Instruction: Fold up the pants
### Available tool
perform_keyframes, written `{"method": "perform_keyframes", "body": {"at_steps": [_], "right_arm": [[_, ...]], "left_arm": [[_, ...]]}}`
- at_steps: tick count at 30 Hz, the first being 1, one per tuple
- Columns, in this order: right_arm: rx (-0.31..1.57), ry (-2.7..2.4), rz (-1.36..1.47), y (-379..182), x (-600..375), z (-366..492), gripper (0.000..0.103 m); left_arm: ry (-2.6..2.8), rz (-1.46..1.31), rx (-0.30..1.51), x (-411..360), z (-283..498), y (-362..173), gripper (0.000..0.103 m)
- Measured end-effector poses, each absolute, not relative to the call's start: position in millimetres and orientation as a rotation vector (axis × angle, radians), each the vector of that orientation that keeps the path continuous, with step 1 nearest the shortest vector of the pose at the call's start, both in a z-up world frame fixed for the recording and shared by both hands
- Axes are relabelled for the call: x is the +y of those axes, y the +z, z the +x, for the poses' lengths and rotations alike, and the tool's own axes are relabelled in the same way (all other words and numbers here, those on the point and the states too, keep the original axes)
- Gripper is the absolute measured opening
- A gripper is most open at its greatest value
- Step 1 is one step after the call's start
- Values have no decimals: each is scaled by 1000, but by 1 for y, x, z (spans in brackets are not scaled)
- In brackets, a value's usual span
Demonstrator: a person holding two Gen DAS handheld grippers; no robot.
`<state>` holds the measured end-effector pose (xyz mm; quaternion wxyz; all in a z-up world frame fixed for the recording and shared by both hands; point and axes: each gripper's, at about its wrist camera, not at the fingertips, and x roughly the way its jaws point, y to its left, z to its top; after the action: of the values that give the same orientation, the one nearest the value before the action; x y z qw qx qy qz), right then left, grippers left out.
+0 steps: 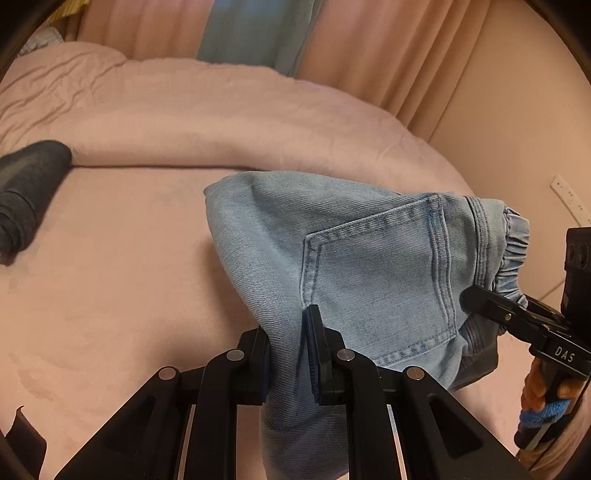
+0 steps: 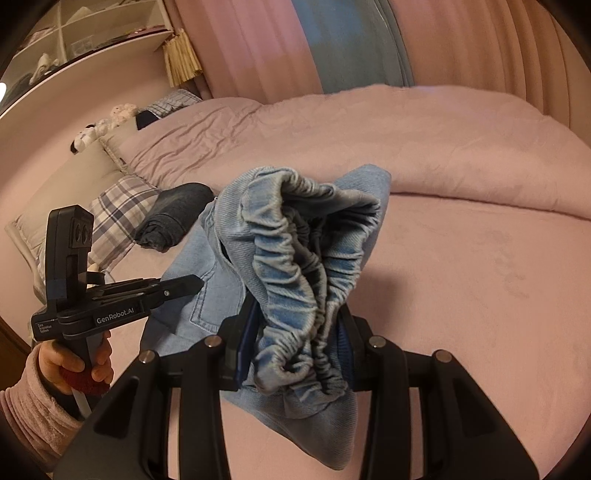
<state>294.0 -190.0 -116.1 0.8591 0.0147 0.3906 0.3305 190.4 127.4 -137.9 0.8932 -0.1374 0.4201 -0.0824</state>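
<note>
The left gripper (image 1: 288, 354) is pinching a bunched fold of the light-blue pants (image 1: 369, 258), while the right gripper (image 2: 295, 343) is clamping their gathered elastic waistband (image 2: 306, 266), holding them up over the pink bed (image 2: 461, 277). Curtains (image 1: 369, 48) are hanging behind; a dark folded garment (image 2: 173, 218) is lying by the plaid pillow (image 2: 110, 218).

Pink bed (image 2: 480, 258); pink curtains (image 2: 258, 48) behind it; plaid pillow (image 2: 114, 218) at its head; white shelving (image 2: 92, 33) above pillow.
</note>
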Motion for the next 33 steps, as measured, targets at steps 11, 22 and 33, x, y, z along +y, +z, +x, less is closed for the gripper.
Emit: {"method": "perform_keyframes", "body": {"at_steps": [11,22,33], "right_arm": [[1009,619,37,-183,-184,335,39],[1110,525,99,-203,-200,350,66],[790,489,-207,-121,-179,321,25]], "left_arm": [[-138,-284,1026,122,216,-201,13],[-89,-281,1032,144,199,-188,31],[-128,-128,922,108,170,-156,32]]}}
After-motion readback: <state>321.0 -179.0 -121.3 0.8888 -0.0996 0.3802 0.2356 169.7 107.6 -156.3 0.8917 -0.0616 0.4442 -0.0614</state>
